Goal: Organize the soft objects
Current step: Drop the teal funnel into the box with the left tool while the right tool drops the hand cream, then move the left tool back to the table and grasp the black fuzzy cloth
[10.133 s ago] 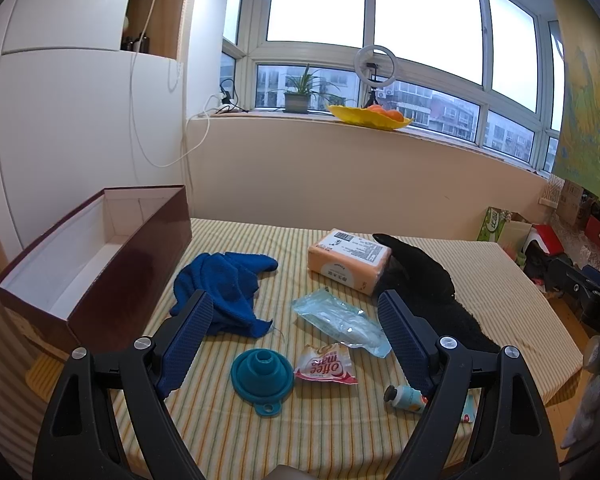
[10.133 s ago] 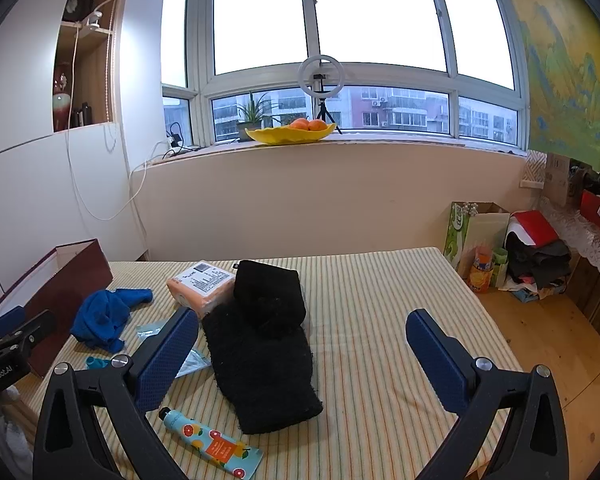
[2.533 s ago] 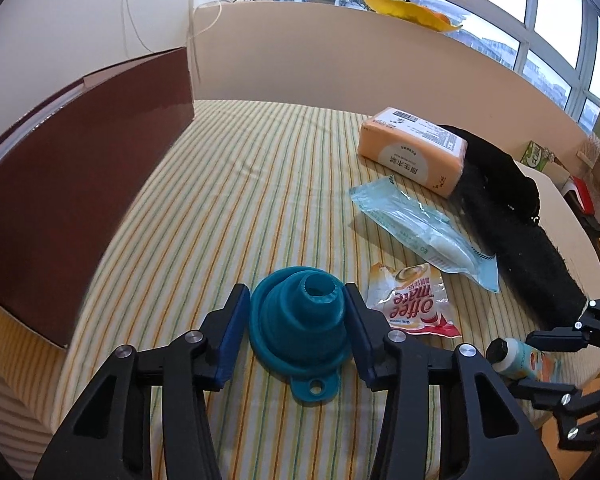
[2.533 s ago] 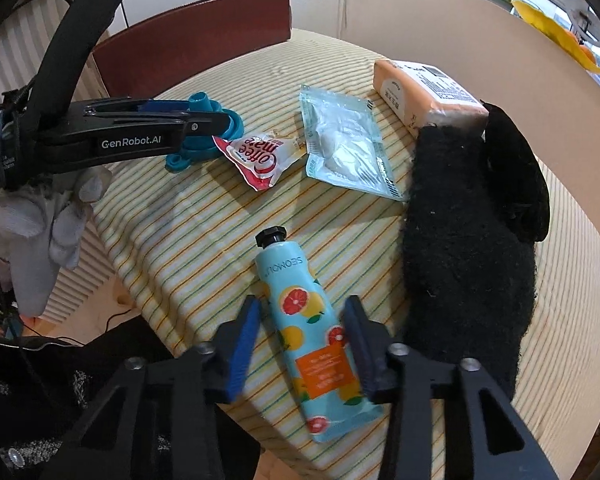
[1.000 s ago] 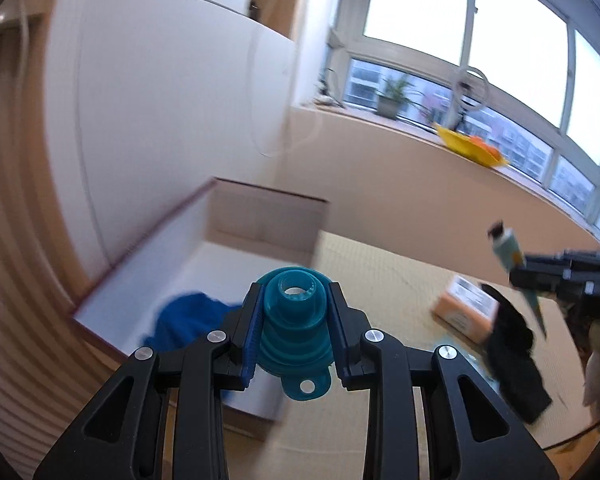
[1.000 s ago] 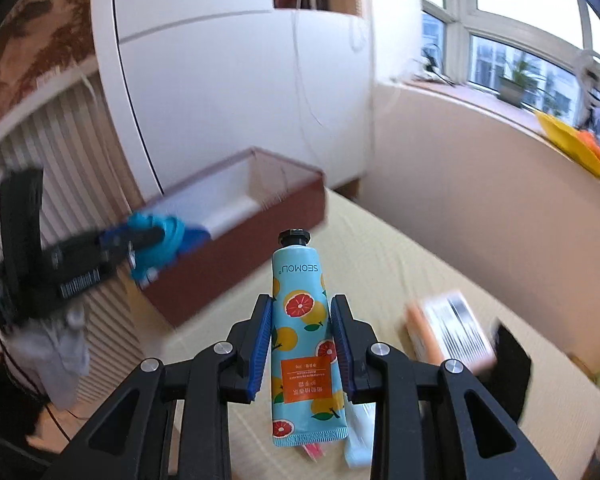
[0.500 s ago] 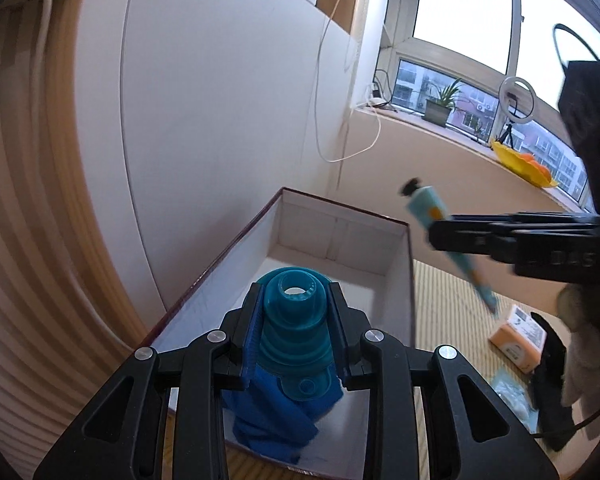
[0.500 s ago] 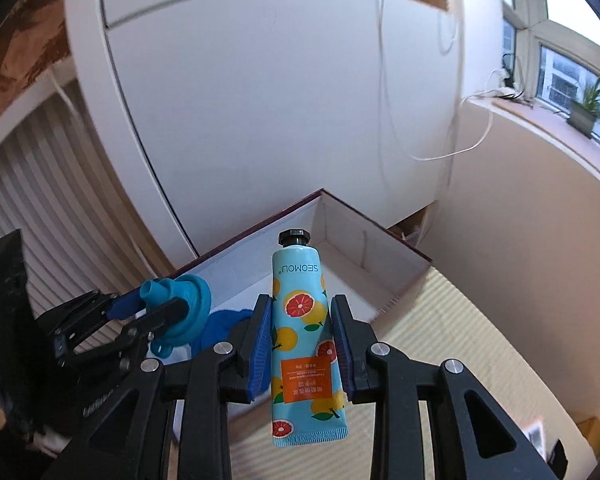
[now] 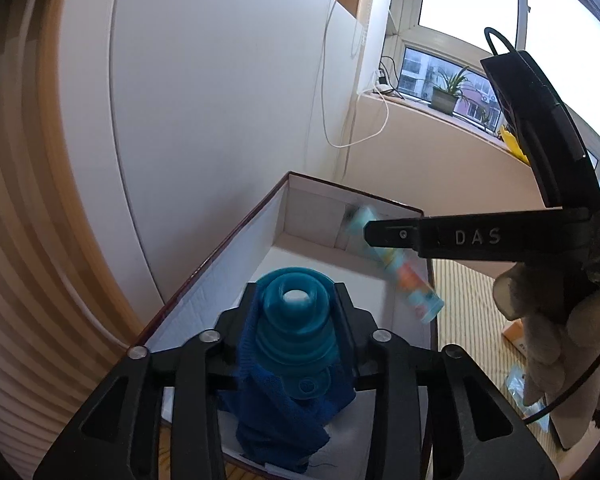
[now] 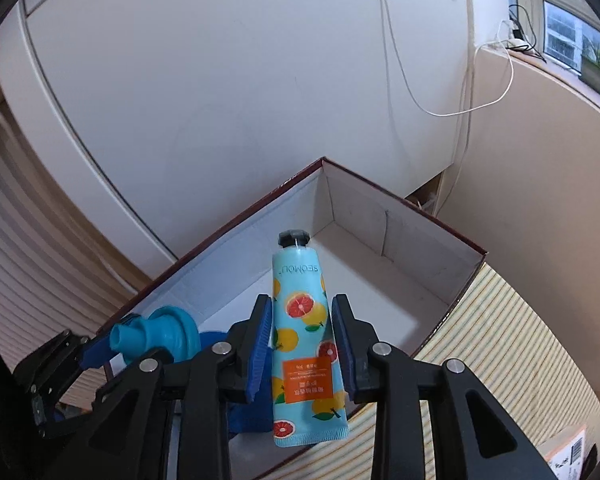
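Right wrist view — right tongs (image 10: pixel 302 344) clench the hand-cream tube (image 10: pixel 305 344); left tongs (image 9: pixel 294 314) clench the teal funnel (image 9: pixel 294 322) above the box (image 9: pixel 220 248).

There is one box (image 10: pixel 400 264), one funnel (image 9: pixel 296 320), one tube (image 10: pixel 304 344) and one blue cloth (image 9: pixel 284 420). Two grippers show, the left (image 9: pixel 296 328) and the right (image 10: pixel 302 344).
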`<state>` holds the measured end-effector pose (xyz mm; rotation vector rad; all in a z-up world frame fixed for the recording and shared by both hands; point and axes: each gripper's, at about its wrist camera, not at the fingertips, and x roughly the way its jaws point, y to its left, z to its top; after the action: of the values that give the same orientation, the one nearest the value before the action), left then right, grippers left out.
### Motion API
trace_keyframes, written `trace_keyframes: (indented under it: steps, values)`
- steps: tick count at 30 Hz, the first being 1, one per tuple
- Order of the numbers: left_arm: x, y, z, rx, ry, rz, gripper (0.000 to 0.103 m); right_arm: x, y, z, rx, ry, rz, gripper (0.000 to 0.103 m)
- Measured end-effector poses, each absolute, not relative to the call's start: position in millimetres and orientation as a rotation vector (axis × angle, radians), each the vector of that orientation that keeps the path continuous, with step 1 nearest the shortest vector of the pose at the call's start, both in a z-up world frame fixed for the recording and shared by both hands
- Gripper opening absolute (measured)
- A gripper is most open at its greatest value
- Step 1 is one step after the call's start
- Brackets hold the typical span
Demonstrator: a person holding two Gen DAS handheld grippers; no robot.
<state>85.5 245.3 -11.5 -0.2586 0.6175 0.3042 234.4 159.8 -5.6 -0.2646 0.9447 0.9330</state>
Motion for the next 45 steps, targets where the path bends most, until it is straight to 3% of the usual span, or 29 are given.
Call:
trace_keyframes:
  steps: [1,2,3,24,36,45]
  values:
    - [84.7,244.8,-11.3,-0.256,0.624,0.3,0.063,233.9,156.8,-3.9,-0.256,0.943,0.931,0.049]
    - [82.0,244.3,-10.4,-0.255,0.616,0.303,0.073,234.0,154.6,-1.1,-0.242,0.934,0.927,0.064]
    - [79.0,243.2,-9.9,-0.252,0.604,0.309,0.078,233.4,151.3,3.1,-0.225,0.918,0.924,0.071]
    - [51.3,193.1,8.8,-0.242,0.569,0.204,0.078,203.7,36.9,47.1,-0.223,0.839,0.844,0.072]
    - [52.3,130.0,7.1,-0.226,0.605,0.07,0.078,182.9,-132.7,38.1,-0.128,0.861,0.65,0.073]
    - [59.8,35.0,-12.0,-0.253,0.703,-0.162,0.078,185.3,-252.1,-3.8,0.031,0.967,0.517,0.073]
